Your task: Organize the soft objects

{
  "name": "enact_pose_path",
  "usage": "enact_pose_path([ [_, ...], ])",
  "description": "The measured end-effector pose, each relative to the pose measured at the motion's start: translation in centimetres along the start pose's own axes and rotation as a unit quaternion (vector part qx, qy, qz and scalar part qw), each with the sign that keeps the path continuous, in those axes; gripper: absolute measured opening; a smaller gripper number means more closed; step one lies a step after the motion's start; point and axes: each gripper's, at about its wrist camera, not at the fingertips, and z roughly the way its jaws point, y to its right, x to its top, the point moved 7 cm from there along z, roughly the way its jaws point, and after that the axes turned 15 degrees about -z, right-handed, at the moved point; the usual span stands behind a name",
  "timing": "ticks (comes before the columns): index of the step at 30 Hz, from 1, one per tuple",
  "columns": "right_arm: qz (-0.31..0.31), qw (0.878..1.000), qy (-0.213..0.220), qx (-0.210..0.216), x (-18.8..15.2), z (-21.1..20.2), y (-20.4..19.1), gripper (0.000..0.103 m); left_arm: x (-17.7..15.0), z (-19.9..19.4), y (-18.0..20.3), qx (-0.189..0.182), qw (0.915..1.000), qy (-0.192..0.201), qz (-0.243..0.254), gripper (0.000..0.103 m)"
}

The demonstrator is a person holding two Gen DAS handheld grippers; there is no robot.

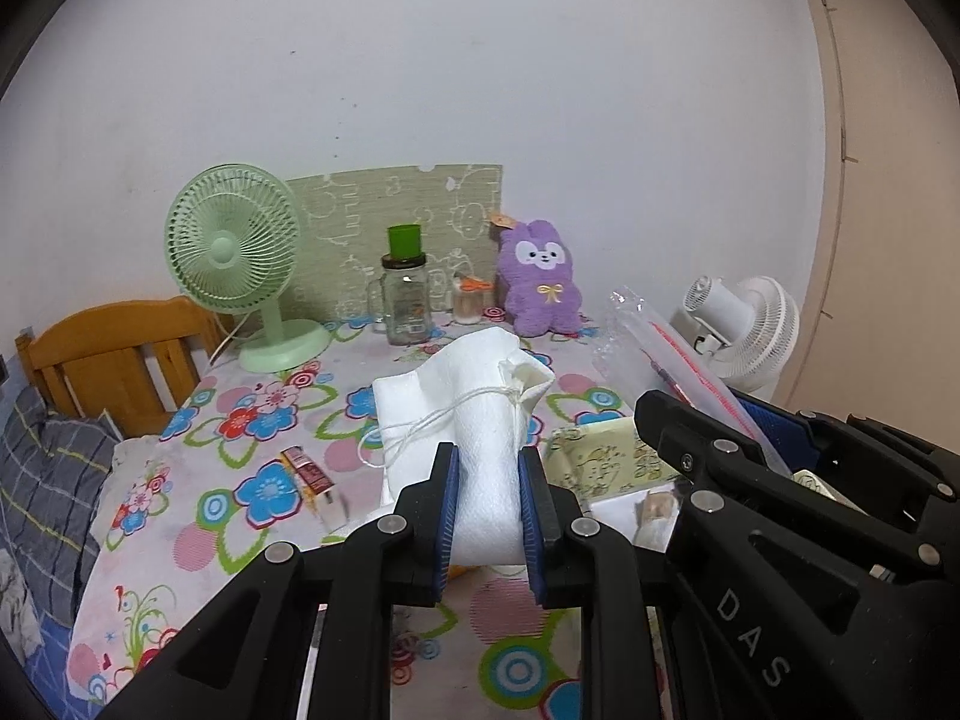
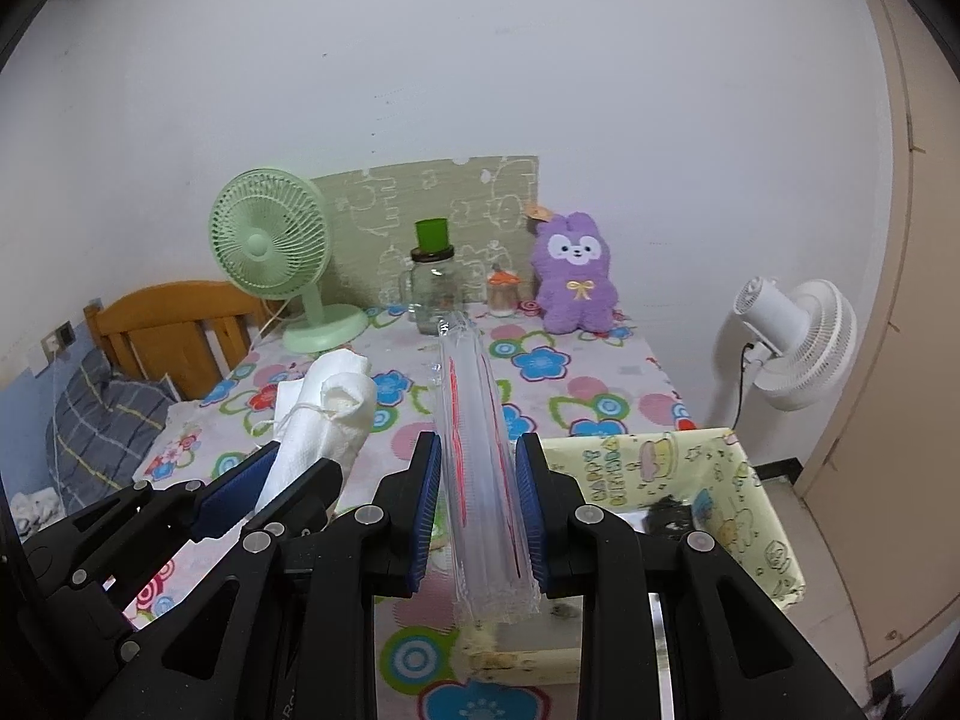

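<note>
The left gripper (image 1: 489,516) is clamped on a white drawstring pouch (image 1: 474,414) at frame centre. The right gripper (image 2: 480,516) pinches a clear zip bag (image 2: 480,450). Only the right wrist view shows the whole yellow birthday box (image 2: 738,480), lower right.

From my remote seat, the yellow box (image 2: 750,516) keeps its contents from me: a dark item (image 2: 669,517) inside is too blurred to name, and my right gripper (image 2: 477,510) covers the near wall. In the left wrist view the small red carton (image 1: 312,480) is smeared, its print unreadable. The bed (image 1: 36,480) runs off the left edge.
</note>
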Motion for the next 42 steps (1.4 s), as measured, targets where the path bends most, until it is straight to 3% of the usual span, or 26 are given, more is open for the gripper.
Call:
enact_pose_path([
  [18,0.02,0.999,-0.014,-0.03,-1.7,0.7,5.2,0.029,-1.0,2.3,4.9,-0.026,0.9991,-0.02,0.024,0.018],
  [37,0.052,0.996,-0.053,-0.05,-5.1,3.1,10.6,0.029,-3.5,6.3,9.5,-0.051,0.9947,-0.073,0.051,0.019],
  [42,0.06,0.995,-0.067,-0.05,-6.1,4.1,11.2,0.029,-4.5,7.5,10.2,-0.054,0.9917,-0.097,0.064,0.027],
])
